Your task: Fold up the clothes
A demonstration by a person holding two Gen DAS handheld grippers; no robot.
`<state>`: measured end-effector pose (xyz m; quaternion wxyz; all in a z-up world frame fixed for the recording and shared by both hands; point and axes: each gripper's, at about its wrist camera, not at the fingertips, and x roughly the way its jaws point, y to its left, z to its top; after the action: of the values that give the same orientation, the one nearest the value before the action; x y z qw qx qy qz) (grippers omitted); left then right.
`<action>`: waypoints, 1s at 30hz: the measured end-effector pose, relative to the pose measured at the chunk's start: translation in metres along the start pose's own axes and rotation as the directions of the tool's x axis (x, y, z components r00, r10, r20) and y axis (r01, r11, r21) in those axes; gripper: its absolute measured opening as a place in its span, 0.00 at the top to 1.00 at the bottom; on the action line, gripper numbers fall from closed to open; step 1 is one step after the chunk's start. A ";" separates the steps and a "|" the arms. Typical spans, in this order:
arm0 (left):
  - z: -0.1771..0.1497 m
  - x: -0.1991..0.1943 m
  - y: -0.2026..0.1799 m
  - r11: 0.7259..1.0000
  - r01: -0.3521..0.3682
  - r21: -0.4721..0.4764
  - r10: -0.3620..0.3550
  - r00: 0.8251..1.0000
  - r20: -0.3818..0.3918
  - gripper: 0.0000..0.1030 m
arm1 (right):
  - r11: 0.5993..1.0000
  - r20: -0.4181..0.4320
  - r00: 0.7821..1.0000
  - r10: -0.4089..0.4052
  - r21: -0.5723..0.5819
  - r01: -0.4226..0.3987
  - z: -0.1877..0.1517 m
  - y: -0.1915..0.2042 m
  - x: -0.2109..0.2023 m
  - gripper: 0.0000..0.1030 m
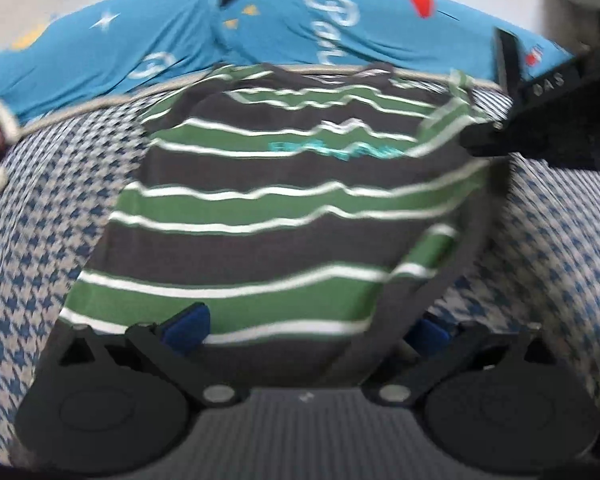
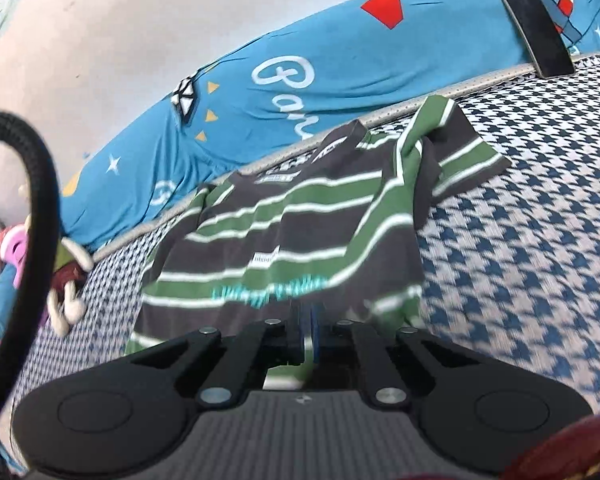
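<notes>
Pinching striped shirt (image 2: 284,232) in right claw (image 2: 308,344), lifting side to fold; keeping left claw (image 1: 304,328) wide over hem, steadying on bed (image 2: 520,240).

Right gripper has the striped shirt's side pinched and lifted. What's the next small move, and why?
Probably carry the right gripper across toward the shirt's middle and lay that edge down. It is shut on the striped shirt, the right sleeve already lies turned inward, and the left gripper is open over the hem.

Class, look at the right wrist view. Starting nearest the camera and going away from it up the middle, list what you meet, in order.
Right gripper → striped shirt → checked cover with its pale edge → blue sheet → pale wall.
</notes>
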<state>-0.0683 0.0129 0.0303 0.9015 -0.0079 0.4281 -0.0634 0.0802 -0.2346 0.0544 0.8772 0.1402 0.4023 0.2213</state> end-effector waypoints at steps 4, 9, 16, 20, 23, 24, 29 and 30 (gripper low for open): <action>0.006 0.005 0.015 0.997 -0.016 -0.081 0.016 1.000 0.005 0.00 | 1.000 0.004 1.000 -0.002 -0.023 0.003 0.008 0.000 0.004 0.92; 0.010 0.007 0.025 0.989 0.003 -0.151 0.000 1.000 0.017 0.00 | 0.998 0.009 1.000 -0.012 -0.063 0.012 0.009 -0.004 -0.008 0.83; 0.020 0.008 0.036 0.967 0.039 -0.250 -0.035 0.999 0.018 0.00 | 0.989 -0.030 0.998 -0.057 -0.135 0.052 -0.008 -0.021 -0.025 0.70; 0.023 0.010 0.039 0.963 0.036 -0.268 -0.031 0.999 0.020 0.00 | 0.989 -0.086 0.995 -0.057 -0.144 0.044 -0.018 -0.032 -0.026 0.67; 0.025 0.011 0.038 0.961 0.033 -0.276 -0.029 0.999 0.018 0.00 | 0.987 -0.119 0.992 -0.052 -0.160 0.033 -0.027 -0.035 -0.028 0.58; 0.026 0.011 0.038 0.960 0.032 -0.278 -0.028 0.999 0.018 0.00 | 0.985 -0.130 0.990 -0.051 -0.170 0.029 -0.031 -0.035 -0.028 0.56; 0.027 0.011 0.039 0.959 0.031 -0.281 -0.029 1.000 0.010 0.00 | 0.983 -0.176 0.984 -0.037 -0.183 0.005 -0.041 -0.030 -0.021 0.46; 0.027 0.011 0.039 0.959 0.031 -0.281 -0.030 1.000 0.010 0.00 | 0.984 -0.184 0.982 -0.036 -0.178 0.002 -0.043 -0.029 -0.018 0.46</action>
<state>-0.0362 0.0492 0.0362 0.8914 -0.1424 0.4300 -0.0159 0.0450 -0.2660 0.0263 0.8466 0.0364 0.4629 0.2600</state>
